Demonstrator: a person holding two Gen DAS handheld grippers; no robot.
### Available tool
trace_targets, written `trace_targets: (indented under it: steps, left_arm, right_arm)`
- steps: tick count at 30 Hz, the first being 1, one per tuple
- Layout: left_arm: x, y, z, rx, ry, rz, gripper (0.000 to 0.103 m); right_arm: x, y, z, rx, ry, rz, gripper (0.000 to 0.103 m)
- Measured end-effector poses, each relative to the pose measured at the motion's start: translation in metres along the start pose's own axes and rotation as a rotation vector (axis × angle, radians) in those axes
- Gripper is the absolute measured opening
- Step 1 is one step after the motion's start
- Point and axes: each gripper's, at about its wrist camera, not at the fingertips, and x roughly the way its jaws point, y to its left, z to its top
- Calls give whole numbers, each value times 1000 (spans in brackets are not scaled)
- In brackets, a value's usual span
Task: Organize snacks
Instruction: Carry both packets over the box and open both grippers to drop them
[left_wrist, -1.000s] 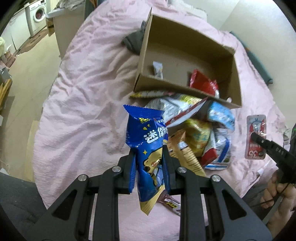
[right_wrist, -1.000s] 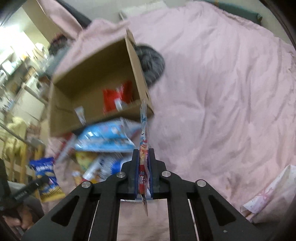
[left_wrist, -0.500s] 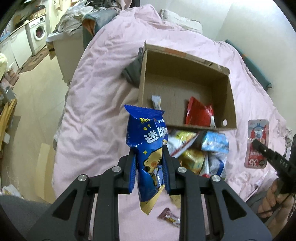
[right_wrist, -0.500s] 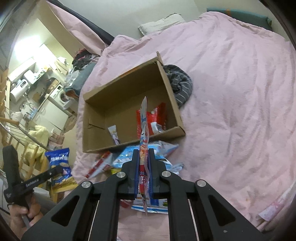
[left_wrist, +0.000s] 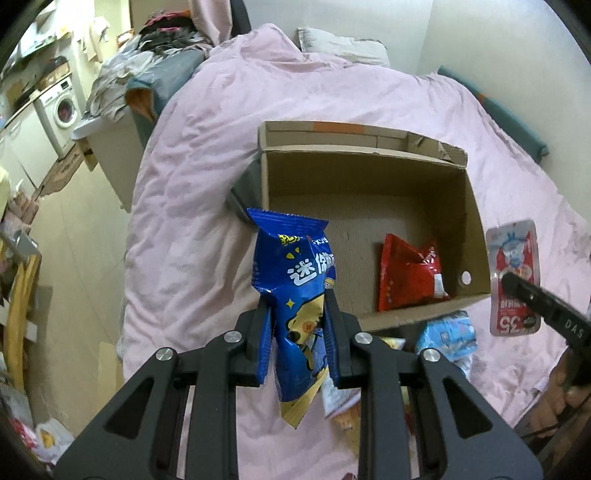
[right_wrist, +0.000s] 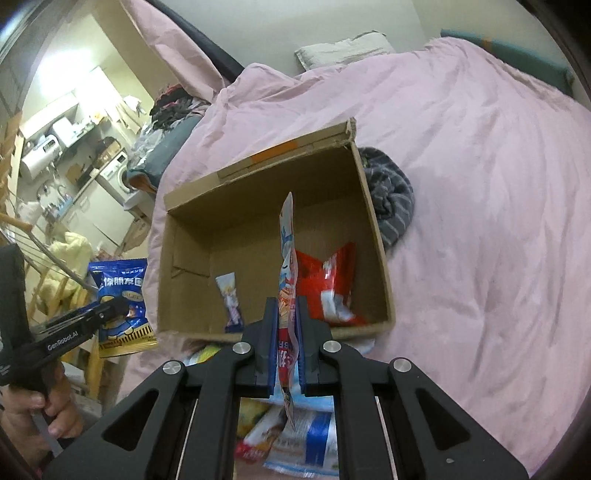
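Note:
My left gripper (left_wrist: 297, 314) is shut on a blue snack bag (left_wrist: 295, 280) and holds it above the near left corner of an open cardboard box (left_wrist: 476, 221) on the pink bed. My right gripper (right_wrist: 287, 314) is shut on a flat red and white pouch (right_wrist: 288, 258), seen edge-on above the box's near wall; the pouch also shows in the left wrist view (left_wrist: 513, 280). Inside the box lie a red bag (right_wrist: 325, 284) and a small white stick pack (right_wrist: 231, 295). The blue bag also shows in the right wrist view (right_wrist: 122, 295).
Several loose snack packs (right_wrist: 295, 435) lie on the pink duvet (right_wrist: 480, 184) in front of the box. A grey striped cloth (right_wrist: 391, 199) lies against the box's far right side. The bed's left edge drops to the floor, with a washing machine (left_wrist: 62, 107) beyond.
Both grippers have risen and moved toward the box with their packs, so the box interior now lies under them. The loose snack pile has slid toward the bottom of both views.

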Motion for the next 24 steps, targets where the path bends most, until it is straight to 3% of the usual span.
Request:
trace_targets:
  steps: [13, 24]
  left_arm:
    - [54, -9, 30, 43, -41, 55, 21]
    - [77, -7, 37, 47, -29, 91, 22]
  right_arm:
    - [47, -16, 39, -86, -19, -171, 9]
    - [60, -29, 40, -55, 29, -212, 9]
